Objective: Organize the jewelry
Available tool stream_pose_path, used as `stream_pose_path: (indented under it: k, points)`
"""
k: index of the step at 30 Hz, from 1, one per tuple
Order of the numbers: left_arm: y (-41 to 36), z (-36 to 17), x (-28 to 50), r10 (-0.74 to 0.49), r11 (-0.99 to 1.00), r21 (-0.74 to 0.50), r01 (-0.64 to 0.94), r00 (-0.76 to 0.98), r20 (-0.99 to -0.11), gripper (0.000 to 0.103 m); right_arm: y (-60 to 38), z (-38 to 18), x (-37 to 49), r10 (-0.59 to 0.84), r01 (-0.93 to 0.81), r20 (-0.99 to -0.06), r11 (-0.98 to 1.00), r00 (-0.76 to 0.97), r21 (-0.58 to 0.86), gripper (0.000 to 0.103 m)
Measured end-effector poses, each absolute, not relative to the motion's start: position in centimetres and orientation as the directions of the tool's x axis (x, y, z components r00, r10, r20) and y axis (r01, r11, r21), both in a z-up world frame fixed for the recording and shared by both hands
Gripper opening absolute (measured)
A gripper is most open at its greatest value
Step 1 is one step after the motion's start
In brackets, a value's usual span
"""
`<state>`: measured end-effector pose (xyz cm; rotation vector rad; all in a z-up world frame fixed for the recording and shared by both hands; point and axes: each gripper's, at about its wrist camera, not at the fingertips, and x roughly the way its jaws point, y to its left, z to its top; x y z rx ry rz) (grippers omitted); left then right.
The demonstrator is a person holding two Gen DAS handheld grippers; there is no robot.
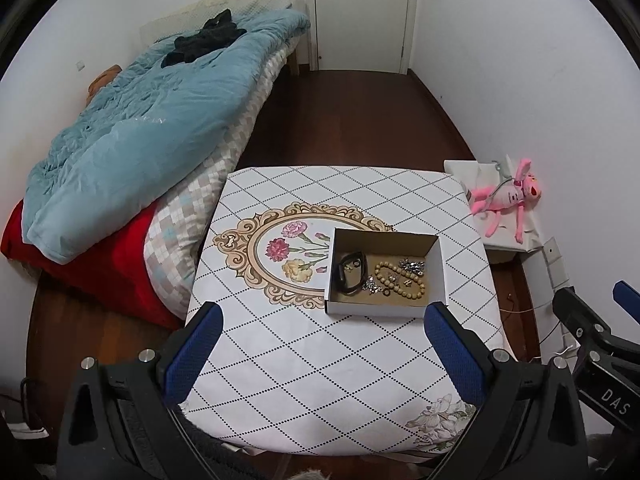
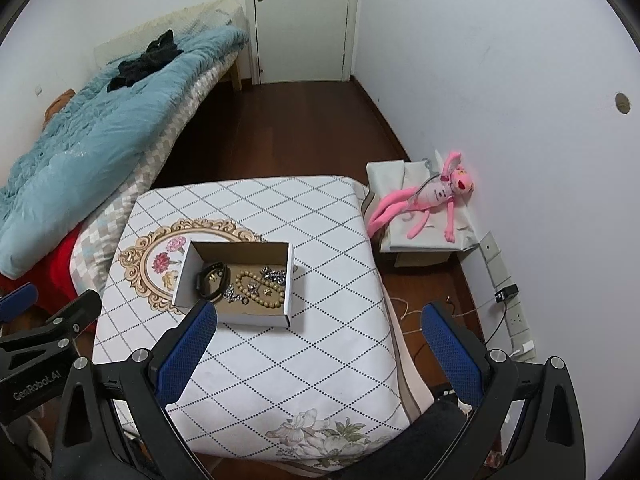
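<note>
A white cardboard box (image 1: 376, 307) with a brown inside stands on the table with a diamond-pattern cloth (image 1: 304, 360). In it lie a black band (image 1: 352, 272), a wooden bead bracelet (image 1: 400, 280) and several small sparkly pieces (image 1: 412, 266). The box also shows in the right wrist view (image 2: 248, 316), with the band (image 2: 212, 278) and beads (image 2: 260, 284). My left gripper (image 1: 324, 320) is open and empty, held above the table just in front of the box. My right gripper (image 2: 320, 320) is open and empty, to the right of the box near the table's right edge.
A bed with a blue quilt (image 1: 140, 120) runs along the left wall. A pink plush toy (image 1: 508, 196) lies on a low white-covered box right of the table. Dark wood floor and a white door (image 1: 360, 12) lie beyond. Wall sockets and cables (image 2: 508, 296) sit at the right.
</note>
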<state>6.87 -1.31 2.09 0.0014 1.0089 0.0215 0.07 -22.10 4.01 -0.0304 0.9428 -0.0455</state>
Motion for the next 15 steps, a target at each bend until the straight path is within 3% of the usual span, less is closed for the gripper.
stream_pose_path:
  k: [15]
  points:
    - [-0.9,0.8,7.6,0.035,0.999,0.023,-0.029,0.514,-0.857,0.103,-22.0,2.7,1.0,-0.061,0.026,-0.824,0.998,0.564,-0.056,0.103]
